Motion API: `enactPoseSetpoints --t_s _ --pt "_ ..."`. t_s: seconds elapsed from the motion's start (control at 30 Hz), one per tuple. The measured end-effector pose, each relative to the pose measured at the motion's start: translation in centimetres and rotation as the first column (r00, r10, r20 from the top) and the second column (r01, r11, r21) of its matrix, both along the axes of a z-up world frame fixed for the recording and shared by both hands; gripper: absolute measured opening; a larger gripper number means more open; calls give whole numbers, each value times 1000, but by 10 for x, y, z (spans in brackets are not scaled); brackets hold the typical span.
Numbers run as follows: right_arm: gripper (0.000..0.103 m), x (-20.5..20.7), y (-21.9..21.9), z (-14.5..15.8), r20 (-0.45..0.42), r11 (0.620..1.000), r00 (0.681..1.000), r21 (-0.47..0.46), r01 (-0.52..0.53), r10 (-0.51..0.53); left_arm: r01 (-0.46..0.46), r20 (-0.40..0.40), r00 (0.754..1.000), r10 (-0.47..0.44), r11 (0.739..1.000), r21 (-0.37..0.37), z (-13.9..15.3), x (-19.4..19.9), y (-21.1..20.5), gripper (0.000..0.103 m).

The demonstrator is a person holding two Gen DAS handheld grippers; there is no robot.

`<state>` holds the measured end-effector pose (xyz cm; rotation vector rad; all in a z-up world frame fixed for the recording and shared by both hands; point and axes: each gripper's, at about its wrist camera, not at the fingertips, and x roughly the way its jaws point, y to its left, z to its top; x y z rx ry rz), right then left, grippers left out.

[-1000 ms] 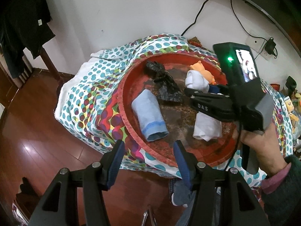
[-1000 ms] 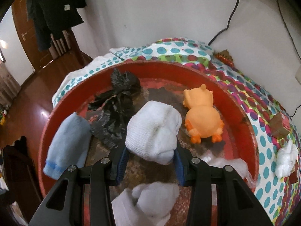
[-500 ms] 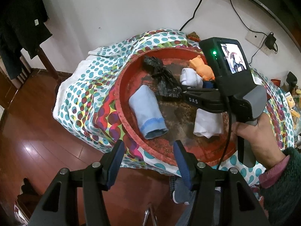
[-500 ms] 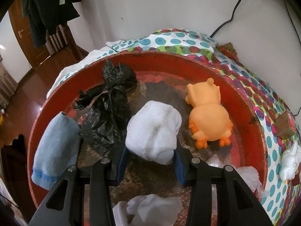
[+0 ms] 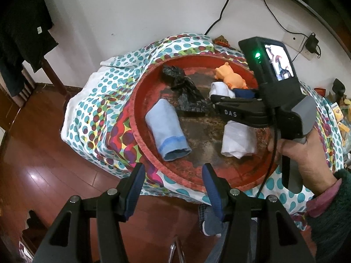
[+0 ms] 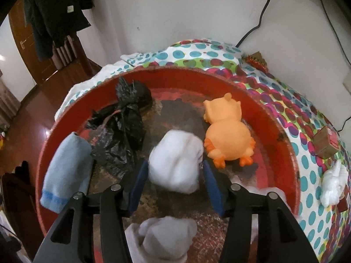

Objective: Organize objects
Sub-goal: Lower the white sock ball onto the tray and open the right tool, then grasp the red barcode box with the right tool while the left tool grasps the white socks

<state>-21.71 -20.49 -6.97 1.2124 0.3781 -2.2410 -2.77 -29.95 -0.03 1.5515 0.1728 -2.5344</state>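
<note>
A round red tray sits on a dotted tablecloth. In it lie a light blue sock, a crumpled black plastic bag, an orange toy animal, a white rolled sock and a second white sock. My right gripper is open; the white rolled sock lies blurred between its fingers. My left gripper is open and empty, before the tray's near rim.
A small brown box and a white crumpled bag lie on the cloth right of the tray. A wall with cables stands behind the table. Dark clothes hang at the left over the wooden floor.
My right gripper has opened and let go of the white rolled sock, which has dropped onto the tray beside the orange toy. My left gripper has stayed open, drifting slightly.
</note>
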Motion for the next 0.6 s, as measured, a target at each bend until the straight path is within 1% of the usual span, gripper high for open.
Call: enactPoseSetpoints --t_s 0.17,0.37,0.47,0.6 --pt "55 14 15 20 -39 999 999 -36 -13 11 16 1 1000 -16 1000 -6 0 -1 8 55" --pt "57 29 53 39 -87 999 996 -52 5 -10 56 4 998 -56 998 -15 -1 -2 25 55" --pt "57 31 82 43 -97 998 994 -50 47 -52 85 6 996 -85 996 -20 -2 -3 38 55" --pt "57 26 133 42 -93 988 985 -63 140 -146 138 5 990 -138 990 -17 -4 -4 59 55"
